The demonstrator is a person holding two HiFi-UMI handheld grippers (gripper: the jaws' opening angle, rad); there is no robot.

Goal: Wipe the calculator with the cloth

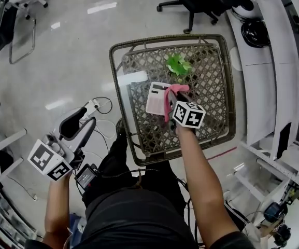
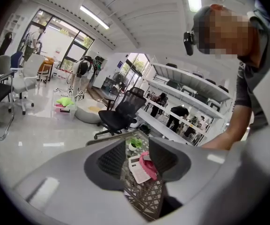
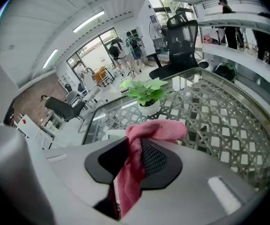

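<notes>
Now the fingers of the right gripper (image 3: 134, 159) pinch a crumpled pink cloth (image 3: 154, 130) at the right edge of the flat white calculator (image 1: 156, 98) on the glass-topped wicker surface (image 1: 214, 92), a small white pot (image 3: 149, 108) holding a leafy green plant (image 3: 146, 90) farther off, while the fingers of the left gripper (image 2: 137, 159) stand spread and empty.

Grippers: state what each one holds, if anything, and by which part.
The right gripper is shut on the pink cloth, pinching a bunched fold partway along it, with cloth spilling out above and below. The left gripper is open, holding nothing.

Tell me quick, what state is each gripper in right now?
Left gripper: open, nothing between its jaws.
Right gripper: shut on the pink cloth.
</notes>
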